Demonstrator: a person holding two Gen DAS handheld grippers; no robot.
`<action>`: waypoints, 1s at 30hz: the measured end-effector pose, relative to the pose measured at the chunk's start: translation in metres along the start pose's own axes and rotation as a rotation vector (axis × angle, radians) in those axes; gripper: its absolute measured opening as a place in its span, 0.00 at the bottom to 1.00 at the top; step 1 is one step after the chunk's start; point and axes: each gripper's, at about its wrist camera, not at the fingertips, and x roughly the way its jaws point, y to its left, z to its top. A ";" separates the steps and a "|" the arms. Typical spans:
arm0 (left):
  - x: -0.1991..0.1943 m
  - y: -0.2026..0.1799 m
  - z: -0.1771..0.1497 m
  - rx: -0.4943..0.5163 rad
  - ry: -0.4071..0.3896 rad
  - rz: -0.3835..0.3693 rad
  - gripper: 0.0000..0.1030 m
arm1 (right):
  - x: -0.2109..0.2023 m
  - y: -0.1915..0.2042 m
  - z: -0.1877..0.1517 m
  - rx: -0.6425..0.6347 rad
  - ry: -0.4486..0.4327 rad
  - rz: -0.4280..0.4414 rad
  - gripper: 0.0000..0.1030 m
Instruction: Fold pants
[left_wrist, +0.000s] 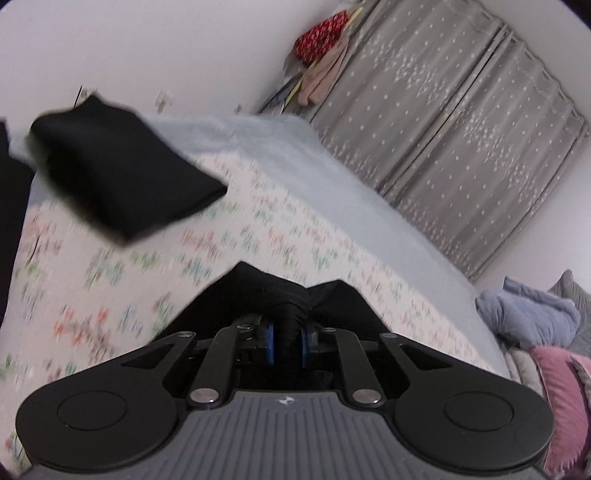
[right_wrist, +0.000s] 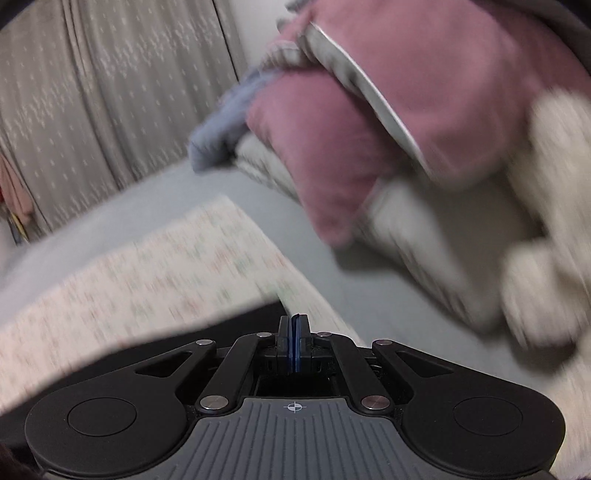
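Note:
The black pants (left_wrist: 280, 295) lie bunched in front of my left gripper (left_wrist: 287, 341), whose blue pads are shut on a fold of the cloth. A folded black garment (left_wrist: 122, 177) lies farther off on the floral sheet at upper left. In the right wrist view my right gripper (right_wrist: 294, 343) is shut, pads pressed together with nothing visible between them. A strip of black cloth (right_wrist: 236, 321) shows just left of and behind its fingers, over the floral sheet (right_wrist: 147, 273). The right view is motion-blurred.
A bed with a floral sheet (left_wrist: 258, 229) over a pale blue cover (left_wrist: 314, 177). Pink and grey pillows and bedding (right_wrist: 388, 129) pile at the right. Grey star-patterned curtains (left_wrist: 461, 129) hang behind. Clothes (left_wrist: 321, 55) hang near the wall.

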 end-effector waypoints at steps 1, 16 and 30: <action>0.000 0.003 -0.004 0.012 0.016 0.010 0.00 | 0.000 -0.005 -0.008 -0.004 0.020 -0.008 0.00; -0.038 0.056 -0.029 -0.122 0.072 0.011 0.29 | -0.039 -0.021 -0.055 -0.031 0.085 -0.070 0.01; -0.062 0.076 -0.049 -0.341 0.185 -0.044 0.37 | -0.052 -0.016 -0.065 -0.087 0.094 -0.119 0.09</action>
